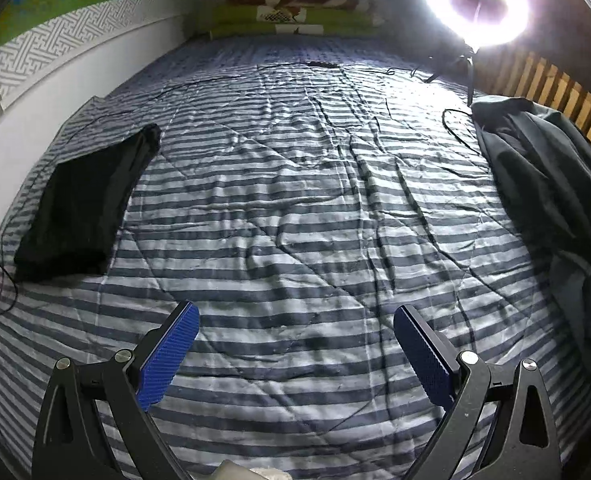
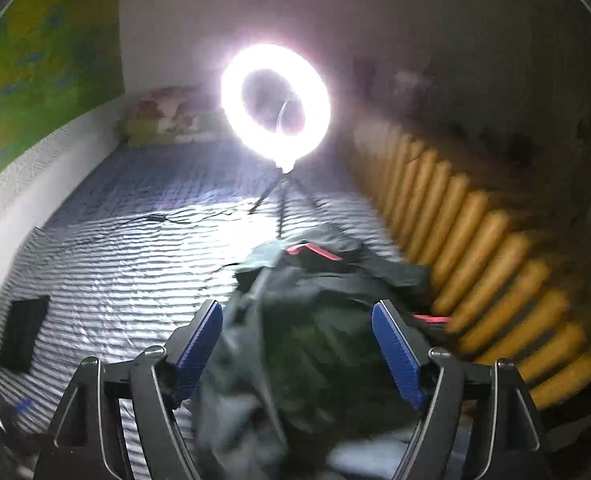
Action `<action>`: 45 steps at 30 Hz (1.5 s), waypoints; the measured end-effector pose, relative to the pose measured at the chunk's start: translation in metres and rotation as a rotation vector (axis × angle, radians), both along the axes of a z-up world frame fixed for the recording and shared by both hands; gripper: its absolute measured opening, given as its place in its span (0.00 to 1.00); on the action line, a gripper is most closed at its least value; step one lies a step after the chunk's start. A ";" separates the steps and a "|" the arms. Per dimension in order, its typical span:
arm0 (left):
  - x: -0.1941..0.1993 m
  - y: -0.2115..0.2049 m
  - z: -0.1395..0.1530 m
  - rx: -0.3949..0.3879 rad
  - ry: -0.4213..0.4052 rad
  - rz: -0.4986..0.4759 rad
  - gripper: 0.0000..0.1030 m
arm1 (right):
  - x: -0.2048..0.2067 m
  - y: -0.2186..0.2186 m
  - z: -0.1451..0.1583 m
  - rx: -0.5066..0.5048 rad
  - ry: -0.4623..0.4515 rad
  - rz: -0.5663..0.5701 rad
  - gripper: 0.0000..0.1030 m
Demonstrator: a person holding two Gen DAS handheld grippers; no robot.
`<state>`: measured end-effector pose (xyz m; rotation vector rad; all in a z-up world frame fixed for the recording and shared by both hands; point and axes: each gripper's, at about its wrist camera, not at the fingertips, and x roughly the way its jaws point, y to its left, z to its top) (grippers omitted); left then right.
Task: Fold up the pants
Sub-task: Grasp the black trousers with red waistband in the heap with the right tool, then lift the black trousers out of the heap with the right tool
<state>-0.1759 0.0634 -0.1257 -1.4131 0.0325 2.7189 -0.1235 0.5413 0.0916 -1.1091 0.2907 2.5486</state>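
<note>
Blue-padded left gripper point(image 1: 295, 322): jaws spread wide, nothing between them, poised over bare striped quilt point(image 1: 295, 208). Right gripper point(image 2: 297, 326): jaws likewise apart, no pad pressing cloth, above a crumpled dark pile of pants point(image 2: 315, 336) beside the wooden slat rail point(image 2: 475, 248). One black folded garment point(image 1: 83, 208) lay flat near the wall side. Ring light point(image 2: 275, 98) stood beyond. Judged step: fetching the next pair; best pinched at a waistband edge, single layer, then drawn onto open quilt.
</note>
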 end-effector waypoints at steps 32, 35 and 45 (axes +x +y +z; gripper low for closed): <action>0.008 0.059 -0.002 -0.033 0.019 -0.136 0.97 | -0.007 0.097 -0.092 0.056 -0.194 -0.278 0.03; 0.010 0.051 0.004 -0.022 0.029 -0.119 0.97 | 0.018 0.090 -0.053 0.125 -0.127 -0.312 0.01; 0.022 0.032 0.027 -0.020 0.077 -0.094 0.97 | 0.065 0.059 0.055 0.237 0.030 -0.361 0.01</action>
